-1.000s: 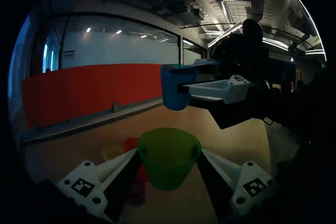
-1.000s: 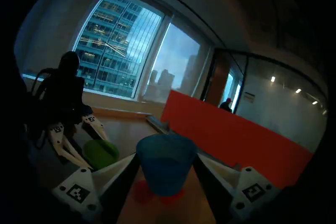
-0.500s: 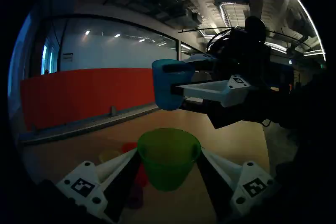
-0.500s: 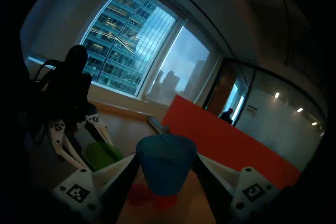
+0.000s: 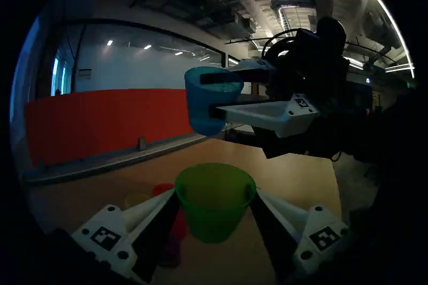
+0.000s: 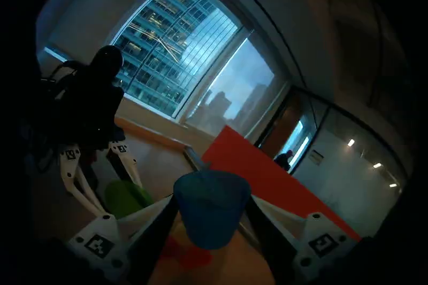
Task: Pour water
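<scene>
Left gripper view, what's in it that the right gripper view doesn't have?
Left gripper view: ceiling pipes and a yellow cup on the table. Right gripper view: a big window with tall buildings outside. Both: the green cup, the blue cup and the orange wall.

The left tool points forward, both fingers pressed against a green cup. The right tool clamps a blue cup, raised above and ahead of the left, reaching in from its right.
</scene>
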The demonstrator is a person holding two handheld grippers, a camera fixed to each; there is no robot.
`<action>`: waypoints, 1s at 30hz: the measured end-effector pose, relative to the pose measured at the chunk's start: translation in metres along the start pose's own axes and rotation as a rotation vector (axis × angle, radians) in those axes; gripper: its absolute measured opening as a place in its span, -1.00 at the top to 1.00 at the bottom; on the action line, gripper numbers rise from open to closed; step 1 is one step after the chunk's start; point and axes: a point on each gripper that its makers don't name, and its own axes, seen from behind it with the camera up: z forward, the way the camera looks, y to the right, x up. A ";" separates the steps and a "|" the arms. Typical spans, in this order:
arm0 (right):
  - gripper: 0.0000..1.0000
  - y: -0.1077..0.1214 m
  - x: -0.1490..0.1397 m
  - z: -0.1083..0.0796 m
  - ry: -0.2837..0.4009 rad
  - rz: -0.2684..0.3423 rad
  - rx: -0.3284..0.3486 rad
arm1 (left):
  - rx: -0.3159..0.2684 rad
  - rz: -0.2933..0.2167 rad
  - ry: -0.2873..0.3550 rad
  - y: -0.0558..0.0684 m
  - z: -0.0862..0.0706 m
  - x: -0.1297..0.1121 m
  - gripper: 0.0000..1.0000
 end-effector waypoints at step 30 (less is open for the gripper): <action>-0.79 0.008 0.008 0.015 -0.032 -0.327 -0.010 | -0.020 0.009 0.001 0.005 0.004 0.003 -0.73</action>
